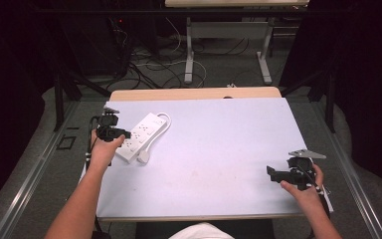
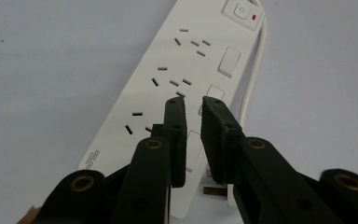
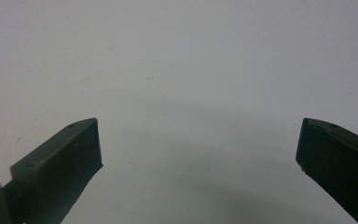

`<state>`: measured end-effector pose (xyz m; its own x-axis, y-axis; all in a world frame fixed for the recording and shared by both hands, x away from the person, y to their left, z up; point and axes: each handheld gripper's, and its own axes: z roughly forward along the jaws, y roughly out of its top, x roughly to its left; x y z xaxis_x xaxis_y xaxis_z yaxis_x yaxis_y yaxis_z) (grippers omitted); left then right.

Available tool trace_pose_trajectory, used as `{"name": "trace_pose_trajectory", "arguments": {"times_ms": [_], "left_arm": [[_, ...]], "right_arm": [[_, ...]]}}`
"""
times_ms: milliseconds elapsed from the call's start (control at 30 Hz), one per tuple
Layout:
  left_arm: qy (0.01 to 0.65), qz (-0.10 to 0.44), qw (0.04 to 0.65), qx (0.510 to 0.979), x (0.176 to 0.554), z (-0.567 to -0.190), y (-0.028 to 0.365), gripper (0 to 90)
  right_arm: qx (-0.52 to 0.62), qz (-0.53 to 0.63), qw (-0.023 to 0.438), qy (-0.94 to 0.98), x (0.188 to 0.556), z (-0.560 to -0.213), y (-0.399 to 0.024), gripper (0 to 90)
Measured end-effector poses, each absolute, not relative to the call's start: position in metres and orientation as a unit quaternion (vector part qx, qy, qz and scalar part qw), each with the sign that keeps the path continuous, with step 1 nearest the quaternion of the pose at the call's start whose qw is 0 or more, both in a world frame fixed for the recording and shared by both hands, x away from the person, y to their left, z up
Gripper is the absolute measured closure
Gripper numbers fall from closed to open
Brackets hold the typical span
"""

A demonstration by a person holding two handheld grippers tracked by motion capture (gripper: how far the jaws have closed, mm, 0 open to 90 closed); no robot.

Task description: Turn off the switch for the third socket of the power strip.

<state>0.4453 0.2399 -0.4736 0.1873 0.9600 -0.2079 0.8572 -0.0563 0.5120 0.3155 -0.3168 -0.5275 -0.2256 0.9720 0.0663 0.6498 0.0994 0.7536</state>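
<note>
Okay, high view first: one white power strip (image 1: 142, 134) lies near the far left corner of the pale table mat (image 1: 219, 149), its cord looped at its far end and one white plug (image 1: 144, 157) resting just beside its near end. Your left gripper (image 1: 120, 134) sits at the strip's left edge with its tips over the strip's near half; your right gripper (image 1: 273, 174) is well apart from the strip, over the near right part of the mat, aimed toward the strip. Left gripper view: the left gripper's jaws are nearly together, a thin gap between them, nothing clearly pinched; whether the tips touch the strip's face you can't tell from here. Counted on the strip: three socket groups, one rocker switch with a red lamp (image 2: 240, 10) at its far end, three small square buttons along the cord side, the nearest partly hidden by the jaws. One plug body peeks out below the jaws at the strip's near end. Right gripper view: the right gripper's jaws stand wide apart over bare mat, nothing between them. Risk, as a judgement: with narrowed jaws pushing down on the strip's near half, the strip may pivot or skid on the smooth mat, since nothing steadies its far end. Tips could also slip off a button, or snag the cord or plug.
</note>
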Motion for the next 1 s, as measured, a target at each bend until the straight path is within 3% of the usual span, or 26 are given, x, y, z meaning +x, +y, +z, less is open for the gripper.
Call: {"name": "trace_pose_trajectory", "arguments": {"times_ms": [1000], "left_arm": [[0.632, 0.071, 0.232, 0.736, 0.4469, -0.4830, 0.2338, 89.8]], "right_arm": [[0.576, 0.344, 0.234, 0.704, 0.3155, -0.5276, -0.3175, 0.0]]}}
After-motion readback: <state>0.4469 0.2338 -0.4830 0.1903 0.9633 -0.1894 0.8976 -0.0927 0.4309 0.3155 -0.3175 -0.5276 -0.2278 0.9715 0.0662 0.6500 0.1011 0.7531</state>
